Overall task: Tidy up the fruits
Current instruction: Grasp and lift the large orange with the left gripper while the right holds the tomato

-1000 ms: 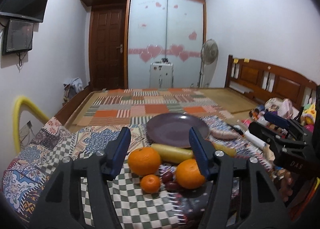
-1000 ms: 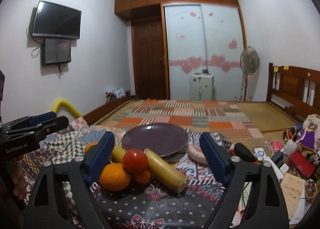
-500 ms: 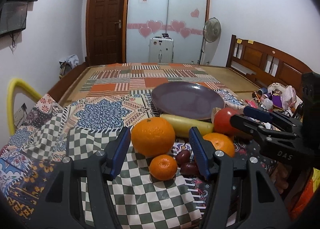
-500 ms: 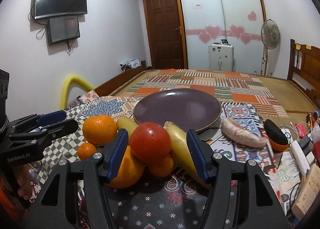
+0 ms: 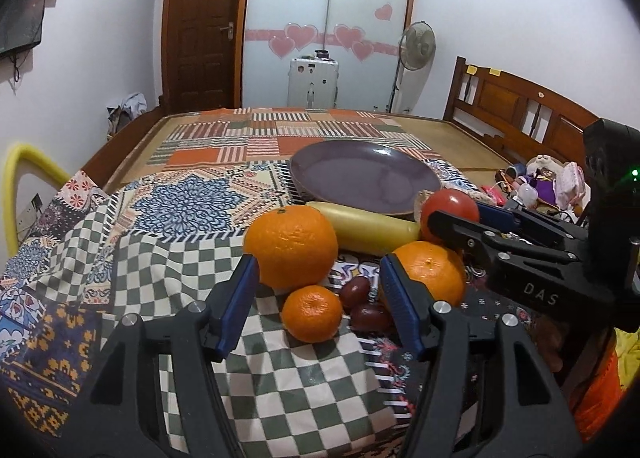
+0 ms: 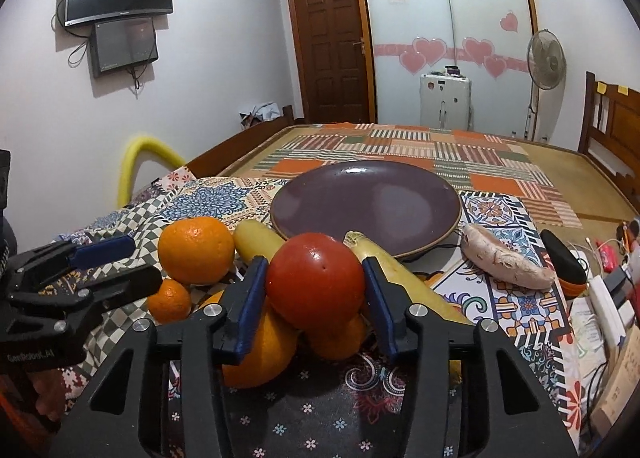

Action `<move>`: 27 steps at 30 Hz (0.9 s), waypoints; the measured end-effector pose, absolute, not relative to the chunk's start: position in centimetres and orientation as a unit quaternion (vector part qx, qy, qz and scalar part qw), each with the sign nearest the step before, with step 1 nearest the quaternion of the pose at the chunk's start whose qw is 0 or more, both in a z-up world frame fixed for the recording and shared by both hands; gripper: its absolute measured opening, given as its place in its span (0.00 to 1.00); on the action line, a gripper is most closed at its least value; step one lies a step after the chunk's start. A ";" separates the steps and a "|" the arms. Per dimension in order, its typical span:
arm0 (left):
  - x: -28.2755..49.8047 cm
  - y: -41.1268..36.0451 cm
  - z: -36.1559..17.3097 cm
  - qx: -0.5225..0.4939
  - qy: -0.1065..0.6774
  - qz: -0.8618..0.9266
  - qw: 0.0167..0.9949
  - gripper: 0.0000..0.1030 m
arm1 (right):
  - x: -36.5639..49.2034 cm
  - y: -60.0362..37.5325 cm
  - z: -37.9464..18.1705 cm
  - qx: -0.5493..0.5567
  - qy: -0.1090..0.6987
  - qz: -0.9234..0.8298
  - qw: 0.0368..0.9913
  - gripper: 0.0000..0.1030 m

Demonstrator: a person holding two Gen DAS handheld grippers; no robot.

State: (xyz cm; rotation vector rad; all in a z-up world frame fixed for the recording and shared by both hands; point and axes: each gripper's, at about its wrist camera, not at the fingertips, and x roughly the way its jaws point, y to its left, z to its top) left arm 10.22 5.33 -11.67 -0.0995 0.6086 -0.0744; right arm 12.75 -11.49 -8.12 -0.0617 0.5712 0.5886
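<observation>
A red tomato (image 6: 316,282) tops a pile of fruit on the patterned cloth. My right gripper (image 6: 316,298) is closing on it, and its blue pads touch both sides of the tomato. Under and beside the tomato lie oranges (image 6: 260,346) and a yellow fruit (image 6: 400,278). My left gripper (image 5: 318,302) is open and opening slightly; a small mandarin (image 5: 312,312) sits untouched between its fingers. Just past them are a large orange (image 5: 291,246) and dark red dates (image 5: 360,302). The purple plate (image 5: 364,182) lies empty behind the pile. From the left wrist view, the right gripper (image 5: 464,218) reaches the tomato (image 5: 450,202).
A pale knobbly root (image 6: 506,258) lies right of the plate. A black and orange case (image 6: 562,262), cables and boxes crowd the right edge. A yellow foam tube (image 6: 140,162) curves up at the left. The patchwork bed cover (image 6: 440,146) stretches behind.
Both grippers sank and came in close to the fruit pile. The right jaws narrowed from wide apart until the pads met the tomato. The left gripper now straddles the small mandarin.
</observation>
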 end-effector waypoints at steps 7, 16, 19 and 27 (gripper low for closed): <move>9.7 3.0 -10.8 -0.040 0.299 -0.062 0.951 0.70 | 11.5 -13.6 -6.4 -0.016 0.259 0.278 0.925 0.42; 10.9 -0.8 -11.7 -0.021 0.324 -0.089 0.942 0.70 | 10.2 -16.9 -5.8 -0.007 0.250 0.256 0.934 0.42; 11.8 -1.3 -12.6 -0.024 0.337 -0.085 0.938 0.70 | 10.3 -17.8 -6.1 -0.003 0.255 0.250 0.934 0.42; 13.2 -2.2 -14.3 -0.021 0.354 -0.069 0.933 0.70 | 10.7 -19.3 -7.4 0.011 0.270 0.242 0.932 0.42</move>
